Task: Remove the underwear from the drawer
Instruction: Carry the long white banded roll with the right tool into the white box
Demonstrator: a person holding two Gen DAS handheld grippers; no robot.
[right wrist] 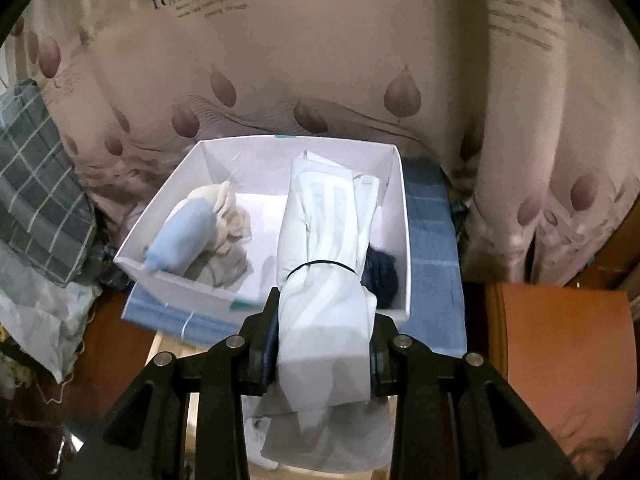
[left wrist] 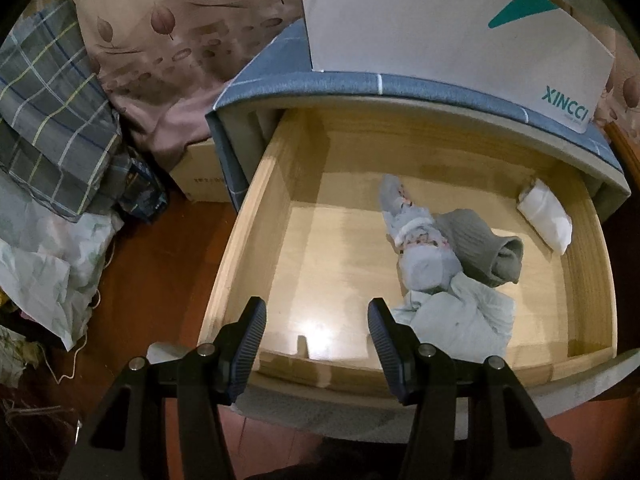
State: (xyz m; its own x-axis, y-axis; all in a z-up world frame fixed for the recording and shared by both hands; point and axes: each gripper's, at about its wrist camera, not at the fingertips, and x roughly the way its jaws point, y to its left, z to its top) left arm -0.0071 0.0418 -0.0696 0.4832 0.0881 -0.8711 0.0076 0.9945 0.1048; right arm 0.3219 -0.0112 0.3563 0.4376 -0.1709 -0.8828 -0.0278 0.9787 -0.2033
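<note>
The right gripper (right wrist: 322, 354) pinches a soft, light roll (right wrist: 326, 248) (probably underwear) over the box (right wrist: 402, 216). The left gripper (left wrist: 316, 326) hangs spread above the drawer (left wrist: 256, 220); grab the remaining pile (left wrist: 444, 276) mid-bundle.

R gripper (right wrist: 324, 344) clamped on a rolled white striped underwear bundle (right wrist: 326, 240) w/ black band, over the white box (right wrist: 400, 216).

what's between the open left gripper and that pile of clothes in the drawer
Nothing: in the left wrist view, only bare wooden drawer floor separates the open left gripper from the clothes pile; its right finger nearly reaches the pale green piece.
</note>
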